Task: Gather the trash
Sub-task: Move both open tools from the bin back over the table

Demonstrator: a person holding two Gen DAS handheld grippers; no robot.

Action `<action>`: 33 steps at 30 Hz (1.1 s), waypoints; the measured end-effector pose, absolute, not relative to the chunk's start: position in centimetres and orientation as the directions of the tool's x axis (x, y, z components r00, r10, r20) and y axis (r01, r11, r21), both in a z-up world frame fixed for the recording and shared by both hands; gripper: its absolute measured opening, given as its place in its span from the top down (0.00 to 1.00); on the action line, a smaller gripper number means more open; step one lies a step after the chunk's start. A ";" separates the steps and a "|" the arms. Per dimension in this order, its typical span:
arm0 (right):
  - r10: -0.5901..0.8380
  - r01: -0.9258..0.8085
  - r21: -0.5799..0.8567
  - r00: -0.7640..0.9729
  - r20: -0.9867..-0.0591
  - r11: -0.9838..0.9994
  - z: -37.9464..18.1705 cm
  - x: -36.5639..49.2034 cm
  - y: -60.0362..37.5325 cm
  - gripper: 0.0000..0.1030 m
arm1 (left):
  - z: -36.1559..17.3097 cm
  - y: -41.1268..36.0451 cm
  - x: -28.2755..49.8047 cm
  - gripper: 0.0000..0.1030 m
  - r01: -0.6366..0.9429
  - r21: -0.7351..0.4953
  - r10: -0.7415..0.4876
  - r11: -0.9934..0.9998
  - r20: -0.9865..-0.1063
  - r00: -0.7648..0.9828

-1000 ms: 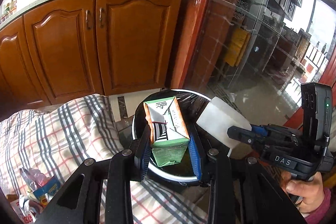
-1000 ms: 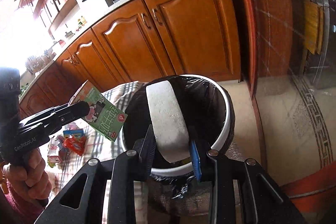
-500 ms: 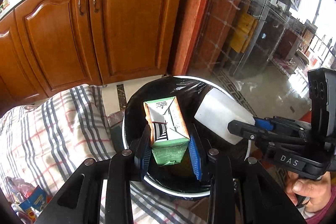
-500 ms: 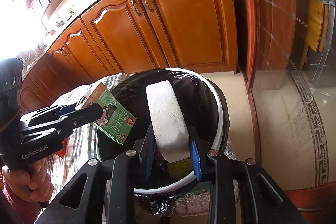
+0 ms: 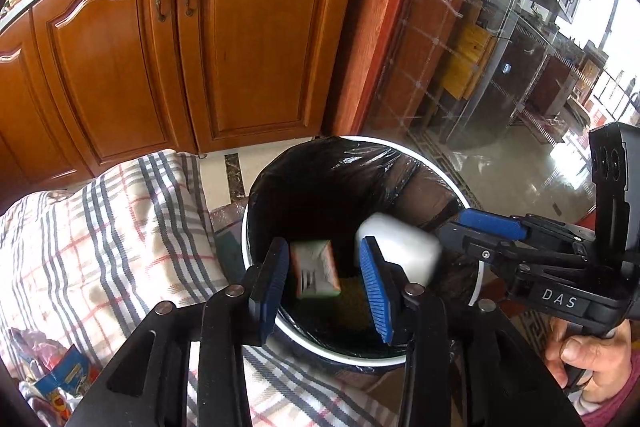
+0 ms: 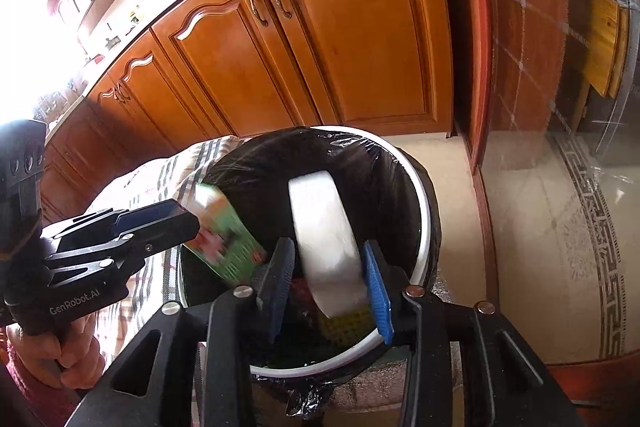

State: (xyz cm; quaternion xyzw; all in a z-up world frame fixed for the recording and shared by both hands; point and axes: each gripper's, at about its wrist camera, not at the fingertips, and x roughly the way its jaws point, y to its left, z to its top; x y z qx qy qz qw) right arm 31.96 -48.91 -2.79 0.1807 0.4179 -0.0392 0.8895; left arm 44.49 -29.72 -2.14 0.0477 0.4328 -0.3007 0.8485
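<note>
Since the earlier frame both grippers have let go over the bin; the green carton (image 5: 315,269) now drops blurred between the left gripper (image 5: 324,279)'s opening jaws, clear of both pads; the white foam block (image 6: 328,243) likewise slips between the right gripper (image 6: 326,285)'s opening jaws, no longer pinched. Each was held above the black-lined bin (image 5: 424,157) so release sends it inside; yellowish mesh scrap (image 6: 346,321) already lies at the bottom, toward six o'clock; more wrappers (image 5: 60,379) wait on the checked cloth (image 5: 120,227) at eight o'clock.
</note>
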 end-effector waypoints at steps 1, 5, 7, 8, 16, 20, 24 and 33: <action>0.083 0.221 0.295 0.654 -0.752 0.930 -2.6 31.8 -48.9 0.55 | -1.9 -29.4 44.3 0.62 0.550 -0.182 -0.473 0.815 -0.758 0.449; 0.082 0.221 0.312 0.683 -0.726 0.924 -1.6 30.9 -48.8 0.55 | -0.9 -27.6 43.2 0.62 0.536 -0.196 -0.485 0.821 -0.733 0.476; 0.080 0.216 0.322 0.707 -0.703 0.922 -0.8 30.1 -48.5 0.55 | -0.6 -26.0 42.3 0.60 0.519 -0.209 -0.491 0.829 -0.716 0.496; 0.079 0.213 0.328 0.720 -0.690 0.920 -0.4 29.6 -48.3 0.55 | -0.4 -25.1 41.8 0.58 0.508 -0.217 -0.493 0.833 -0.708 0.505; 0.099 0.190 0.419 0.810 -0.578 0.888 0.7 26.0 -45.5 0.37 | -0.7 -16.4 36.5 0.56 0.375 -0.290 -0.468 0.880 -0.659 0.589; 0.146 0.160 0.462 0.817 -0.558 0.872 0.2 25.4 -43.3 0.34 | -0.4 -12.6 33.5 0.56 0.324 -0.298 -0.440 0.898 -0.644 0.626; 0.185 0.133 0.494 0.819 -0.542 0.859 -0.2 24.8 -40.7 0.25 | 0.0 -9.1 30.3 0.54 0.283 -0.324 -0.429 0.903 -0.631 0.647; 0.284 0.050 0.518 0.789 -0.544 0.854 -0.8 25.1 -34.5 0.23 | 1.3 -3.2 24.7 0.53 0.227 -0.304 -0.372 0.925 -0.615 0.695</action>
